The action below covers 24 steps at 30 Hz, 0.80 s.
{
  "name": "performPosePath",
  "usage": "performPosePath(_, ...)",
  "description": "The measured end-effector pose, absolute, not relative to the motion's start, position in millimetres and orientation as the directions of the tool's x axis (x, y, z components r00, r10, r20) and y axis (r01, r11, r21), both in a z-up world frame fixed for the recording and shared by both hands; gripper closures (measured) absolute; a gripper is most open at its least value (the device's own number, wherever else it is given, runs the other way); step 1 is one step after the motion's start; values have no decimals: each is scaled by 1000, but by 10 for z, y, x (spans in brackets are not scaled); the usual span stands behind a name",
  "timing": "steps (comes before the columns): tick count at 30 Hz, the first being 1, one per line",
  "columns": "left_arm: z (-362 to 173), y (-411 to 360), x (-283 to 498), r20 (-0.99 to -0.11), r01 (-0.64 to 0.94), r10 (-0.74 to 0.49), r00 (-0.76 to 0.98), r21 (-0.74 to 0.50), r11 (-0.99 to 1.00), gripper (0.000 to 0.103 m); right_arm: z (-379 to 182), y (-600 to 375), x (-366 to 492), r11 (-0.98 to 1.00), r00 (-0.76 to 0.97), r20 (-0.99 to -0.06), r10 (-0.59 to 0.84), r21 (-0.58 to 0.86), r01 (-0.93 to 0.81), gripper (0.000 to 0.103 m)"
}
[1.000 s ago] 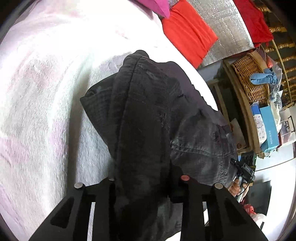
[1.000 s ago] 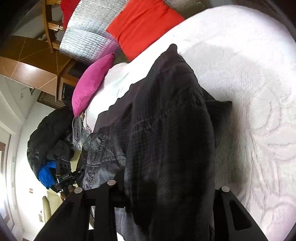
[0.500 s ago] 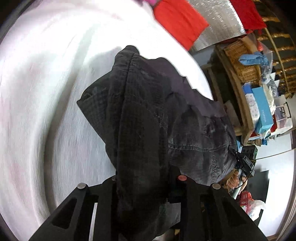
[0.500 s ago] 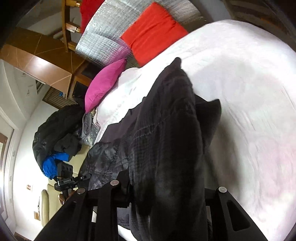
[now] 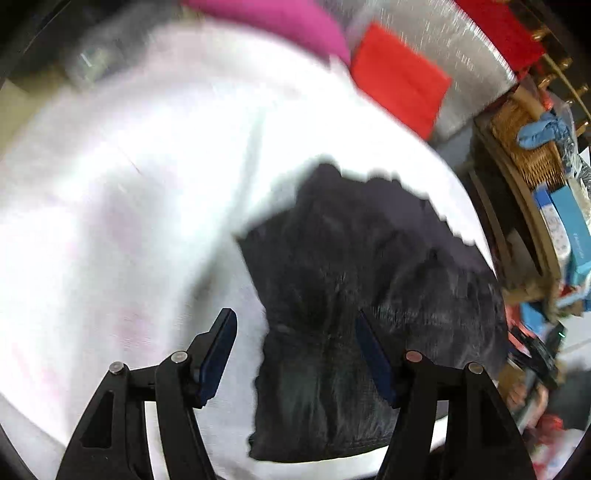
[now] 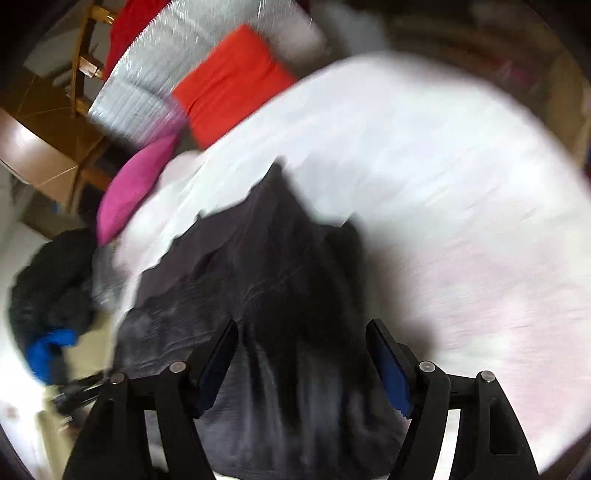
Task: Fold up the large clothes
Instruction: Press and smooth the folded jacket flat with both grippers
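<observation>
A dark grey, nearly black garment (image 5: 351, 280) lies bunched on the white bedspread (image 5: 129, 206), folded over on itself. My left gripper (image 5: 295, 321) is open and empty, its blue-padded fingers spread just above the garment's near end. In the right wrist view the same garment (image 6: 266, 280) lies below my right gripper (image 6: 303, 332), which is also open and empty over the cloth. Both views are blurred by motion.
A red cushion (image 5: 399, 77), a pink cushion (image 5: 280, 22) and a silver padded headboard (image 6: 155, 81) stand at the far side of the bed. A wicker basket (image 5: 532, 147) and boxes sit on a side shelf. A black and blue pile of clothes (image 6: 48, 302) lies beside the bed.
Both grippers have opened and let go of the garment, which now lies on the bed. Both have pulled back and up from the cloth.
</observation>
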<state>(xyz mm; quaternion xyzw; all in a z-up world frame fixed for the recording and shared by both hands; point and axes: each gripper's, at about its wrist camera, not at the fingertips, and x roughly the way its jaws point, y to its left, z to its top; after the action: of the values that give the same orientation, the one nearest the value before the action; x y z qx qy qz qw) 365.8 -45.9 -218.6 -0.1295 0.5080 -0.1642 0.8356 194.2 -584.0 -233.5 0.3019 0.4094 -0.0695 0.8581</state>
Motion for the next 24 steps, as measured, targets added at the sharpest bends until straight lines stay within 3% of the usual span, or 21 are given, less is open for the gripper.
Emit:
performPosePath(2, -2026, -445, 3468, -767, 158, -355, 534, -322, 934, 30, -2183, -5781, 1805, 819, 698, -716, 27, 416, 395, 28)
performPosePath(3, -1952, -502, 3341, -744, 172, -333, 579, -287, 942, 26, -2100, -5711, 1733, 827, 737, -675, 27, 429, 362, 28)
performPosePath(6, -1863, -726, 3017, -696, 240, -346, 629, -249, 938, 25, -1915, -5390, 1601, 861, 815, -575, 78, 450, 236, 28)
performPosePath(9, -1941, -750, 2772, -693, 262, -326, 643, -201, 944, 24, -1849, -4979, 1529, 897, 839, -533, 107, 415, 149, 28)
performPosePath(12, -2075, -815, 2647, -733, 270, -271, 624, -123, 955, 24, -1923, -4595, 1579, 916, 822, -557, 122, 383, 123, 28)
performPosePath(17, -2368, -903, 2722, -804, 226, -110, 584, 31, 974, 24, -2268, -4373, 1768, 933, 717, -695, 49, 288, 215, 29)
performPosePath(20, -2488, -833, 2741, -812, 204, -97, 575, 27, 979, 19, -2546, -4455, 1902, 923, 627, -778, 42, 270, 273, 30)
performPosePath(24, -2456, -810, 2740, -806, 198, -87, 586, 39, 979, 18, -2454, -4364, 1875, 940, 638, -770, 19, 231, 251, 30)
